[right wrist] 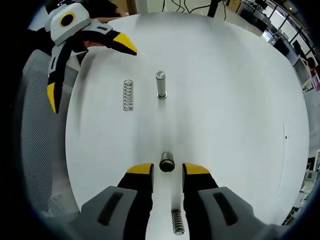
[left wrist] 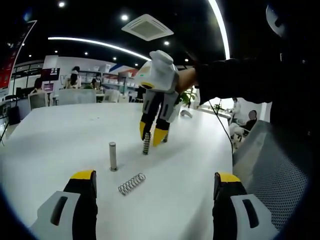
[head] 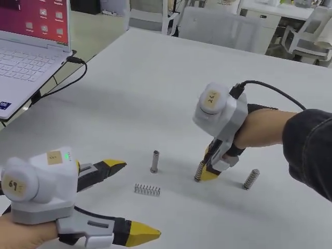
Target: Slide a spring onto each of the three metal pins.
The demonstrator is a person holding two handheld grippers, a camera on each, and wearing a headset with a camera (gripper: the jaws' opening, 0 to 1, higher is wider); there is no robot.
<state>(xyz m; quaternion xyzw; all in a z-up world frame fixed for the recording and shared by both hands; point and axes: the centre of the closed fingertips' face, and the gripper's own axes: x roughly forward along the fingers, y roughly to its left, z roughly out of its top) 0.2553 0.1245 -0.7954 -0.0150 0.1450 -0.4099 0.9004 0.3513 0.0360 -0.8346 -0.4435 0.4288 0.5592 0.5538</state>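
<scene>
Left gripper point(head: 129, 199) is sitting at the lower left of the head view with its jaws spread wide, holding nothing and touching nothing. A loose spring point(head: 147, 190) is lying flat on the white table point(head: 155, 93) just beyond the yellow tips, roughly level with the gap between them. A bare pin point(head: 154, 161) is standing upright just past that spring, apart from it. Right gripper point(head: 207, 171) is pointing down at mid frame, right of the bare pin, tips at the table. Its jaws are only narrowly apart, straddling a sprung pin point(head: 199, 171) that is standing upright with a spring around it. In the right gripper view, that pin's top is sitting between the two yellow tips with a sliver of gap on each side. Can't tell if the tips are touching the coils lower down. A second sprung pin point(head: 251, 179) is standing near the right gripper on its right side, clear of the jaws. A laptop point(head: 31, 46) is sitting open at the far upper left.
</scene>
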